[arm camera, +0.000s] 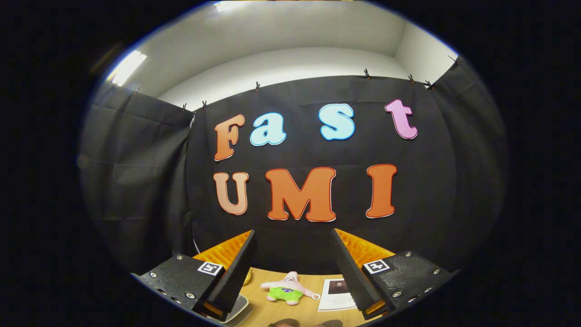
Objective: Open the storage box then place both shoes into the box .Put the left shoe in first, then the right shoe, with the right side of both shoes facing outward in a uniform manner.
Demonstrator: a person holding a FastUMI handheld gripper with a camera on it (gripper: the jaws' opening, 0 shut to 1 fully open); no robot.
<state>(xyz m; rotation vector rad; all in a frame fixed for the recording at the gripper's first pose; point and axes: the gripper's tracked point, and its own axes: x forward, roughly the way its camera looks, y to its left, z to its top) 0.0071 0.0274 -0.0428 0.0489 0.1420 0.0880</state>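
Note:
My gripper (294, 234) is raised and looks at the booth's black cloth wall. Its two fingers (236, 268) stand wide apart, open, with nothing between them. Below and beyond the fingers lies a wooden table (290, 313). At the very near edge of the table two dark rounded shapes (283, 323) peek in; I cannot tell whether they are the shoes.
A small pink star-shaped plush toy (287, 289) with green shorts lies on the table between the fingers. Beside it to the right lies a white card (337, 294) with a dark picture. A pale flat object (240, 309) sits under the left finger.

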